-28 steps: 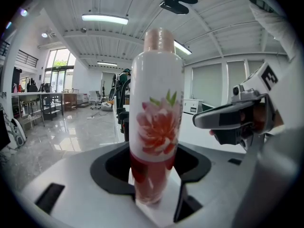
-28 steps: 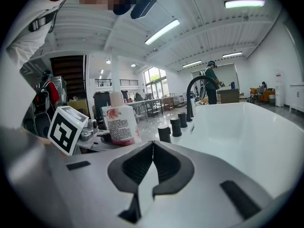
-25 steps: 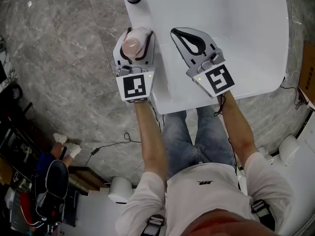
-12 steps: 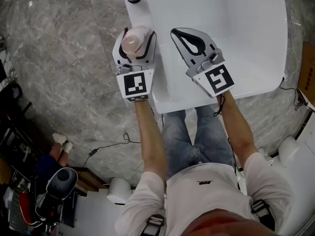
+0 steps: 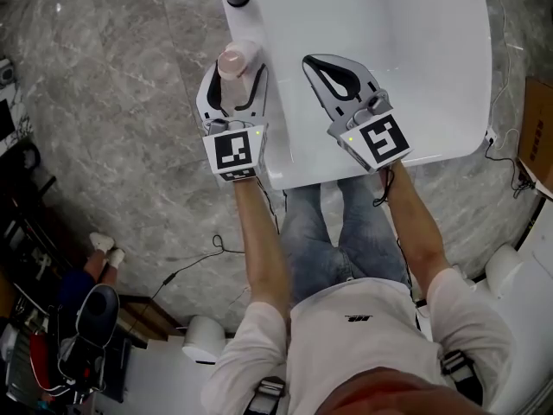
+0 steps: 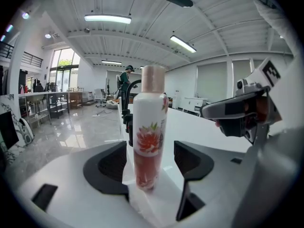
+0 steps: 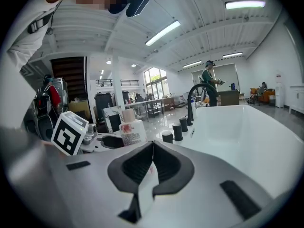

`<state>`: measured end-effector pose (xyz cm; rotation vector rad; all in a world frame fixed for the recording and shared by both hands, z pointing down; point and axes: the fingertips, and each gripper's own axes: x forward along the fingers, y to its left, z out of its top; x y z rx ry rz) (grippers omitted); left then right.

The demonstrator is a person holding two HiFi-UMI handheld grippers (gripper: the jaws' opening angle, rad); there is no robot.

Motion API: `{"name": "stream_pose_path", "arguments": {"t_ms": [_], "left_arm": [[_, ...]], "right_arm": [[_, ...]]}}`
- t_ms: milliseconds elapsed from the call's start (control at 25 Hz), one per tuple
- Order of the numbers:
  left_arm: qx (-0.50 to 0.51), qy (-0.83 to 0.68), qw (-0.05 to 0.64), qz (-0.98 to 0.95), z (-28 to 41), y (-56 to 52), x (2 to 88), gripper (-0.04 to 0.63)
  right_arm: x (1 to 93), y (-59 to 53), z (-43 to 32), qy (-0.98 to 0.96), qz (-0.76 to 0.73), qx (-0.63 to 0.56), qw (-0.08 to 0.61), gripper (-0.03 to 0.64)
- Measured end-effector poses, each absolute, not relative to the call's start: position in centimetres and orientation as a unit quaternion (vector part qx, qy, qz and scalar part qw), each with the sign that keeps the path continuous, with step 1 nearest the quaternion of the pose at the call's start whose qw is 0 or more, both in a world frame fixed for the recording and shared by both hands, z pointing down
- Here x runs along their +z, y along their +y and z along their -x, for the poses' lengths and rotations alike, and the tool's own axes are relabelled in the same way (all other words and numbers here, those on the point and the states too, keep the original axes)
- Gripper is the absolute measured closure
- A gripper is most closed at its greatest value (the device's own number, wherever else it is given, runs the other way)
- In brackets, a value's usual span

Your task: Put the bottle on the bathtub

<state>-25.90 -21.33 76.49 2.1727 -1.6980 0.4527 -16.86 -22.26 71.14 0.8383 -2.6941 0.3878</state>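
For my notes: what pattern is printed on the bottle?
Red flower with green leaves on the bottle; clearest in left gripper view.

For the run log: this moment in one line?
bottle: upright on bathtub | left hand-held gripper: just opened, bottle untouched between jaws | right hand-held gripper: shut, empty

The left gripper [image 5: 235,78] opened its jaws off the bottle [image 5: 236,59] and drew back slightly. The bottle was left standing free on the bathtub rim [image 5: 252,22].
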Motion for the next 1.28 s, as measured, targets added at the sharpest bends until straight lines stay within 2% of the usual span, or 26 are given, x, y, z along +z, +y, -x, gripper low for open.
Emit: {"name": "stream_pose_path", "arguments": {"t_ms": [120,640,1080,1280], "left_arm": [[0.16,-0.602,0.174,-0.763,25.9,-20.1,74.8,0.301],[0.123,-0.607,0.153,-0.77,23.4,-14.6,61.7,0.309],[0.066,-0.611,0.096,-0.783,19.8,-10.6,46.4,0.467],[0.06,-0.607,0.069,-0.79,18.7,-8.8,40.9,0.517]], "right_arm": [[69.9,-21.2,16.2,-0.934,-0.289,0.13,0.163,0.621],[59.2,-17.6,13.8,-0.944,-0.275,0.104,0.149,0.621],[45.8,-13.6,10.2,-0.947,-0.288,0.081,0.114,0.621],[40.3,-12.1,8.9,-0.951,-0.29,0.053,0.092,0.623]]}}
